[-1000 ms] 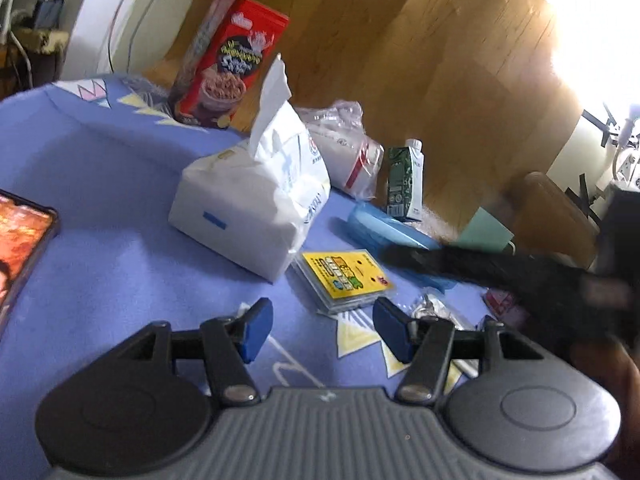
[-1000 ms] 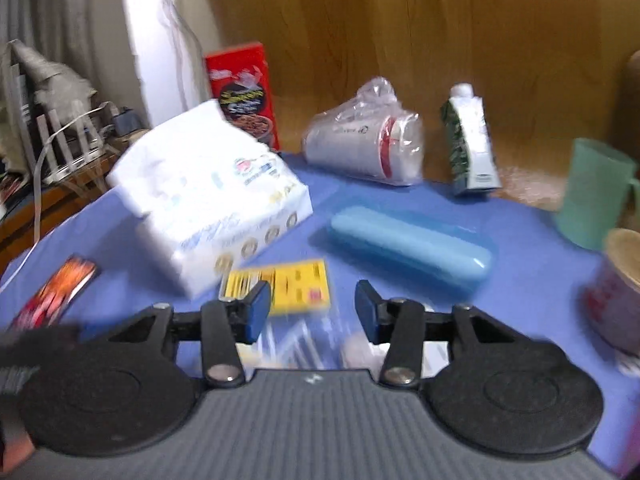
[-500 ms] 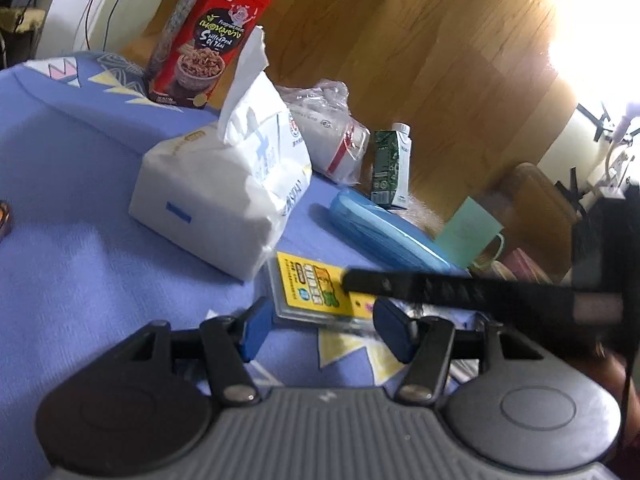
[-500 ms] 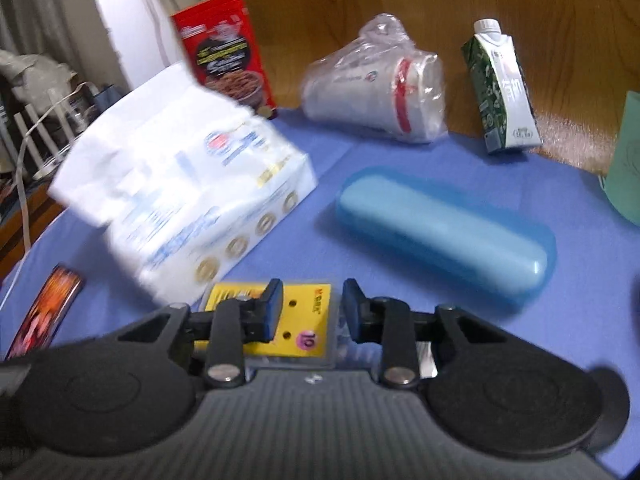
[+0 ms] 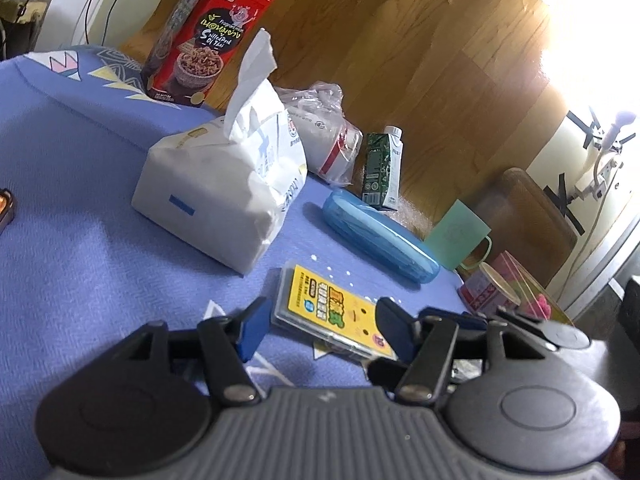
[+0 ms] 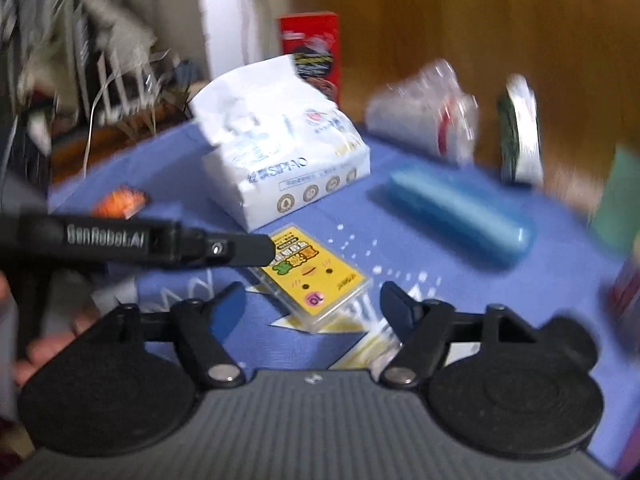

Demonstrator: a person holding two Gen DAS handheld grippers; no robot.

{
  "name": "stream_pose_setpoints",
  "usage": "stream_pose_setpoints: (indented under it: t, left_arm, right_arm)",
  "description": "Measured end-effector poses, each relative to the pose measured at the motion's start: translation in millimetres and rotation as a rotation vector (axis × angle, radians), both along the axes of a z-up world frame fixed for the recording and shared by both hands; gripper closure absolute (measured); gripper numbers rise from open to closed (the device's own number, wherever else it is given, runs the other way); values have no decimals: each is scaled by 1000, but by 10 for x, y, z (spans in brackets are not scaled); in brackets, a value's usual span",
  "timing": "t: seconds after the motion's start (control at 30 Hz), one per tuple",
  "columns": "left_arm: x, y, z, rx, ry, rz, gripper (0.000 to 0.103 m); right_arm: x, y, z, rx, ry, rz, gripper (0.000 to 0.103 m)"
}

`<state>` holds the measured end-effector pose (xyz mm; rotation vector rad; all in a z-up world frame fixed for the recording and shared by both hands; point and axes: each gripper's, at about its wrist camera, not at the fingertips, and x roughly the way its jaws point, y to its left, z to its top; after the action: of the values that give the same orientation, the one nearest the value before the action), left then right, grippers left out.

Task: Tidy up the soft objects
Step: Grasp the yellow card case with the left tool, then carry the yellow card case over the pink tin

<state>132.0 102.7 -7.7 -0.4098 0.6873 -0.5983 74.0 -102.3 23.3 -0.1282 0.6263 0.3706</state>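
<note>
Apparently early | left gripper (image 5: 320,330) jaws released; right gripper (image 6: 312,306) jaws released; nothing grasped | tissue pack (image 5: 224,188) untouched on tabletop (image 5: 80,260), well ahead of both jaws; yellow card case (image 6: 316,276) just ahead, between them | sorting all left

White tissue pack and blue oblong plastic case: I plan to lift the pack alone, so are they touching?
Apart. The left wrist view shows bare purple cloth between the white tissue pack and the blue oblong plastic case.

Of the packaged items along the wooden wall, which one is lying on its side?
The plastic-wrapped stack of white cups. It lies horizontally on the blue cloth, while the red cereal box and green drink carton stand upright.
</note>
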Motion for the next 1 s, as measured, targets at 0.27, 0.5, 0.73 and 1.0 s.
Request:
stream_pose_setpoints:
  t: [0.27, 0.5, 0.73, 1.0]
  left_arm:
    - [-24, -89, 26, 54, -35, -15, 36]
    - [-65, -181, 48, 112, -60, -61, 36]
    - [-393, -415, 61, 199, -105, -211, 36]
    - [-902, -709, 47, 212, -127, -364, 30]
  right_arm:
    - [333, 6, -141, -8, 36, 71, 28]
    - [99, 6, -138, -35, 17, 54, 38]
    - [-445, -33, -160, -68, -17, -8, 42]
    - [-1130, -173, -210, -39, -30, -98, 42]
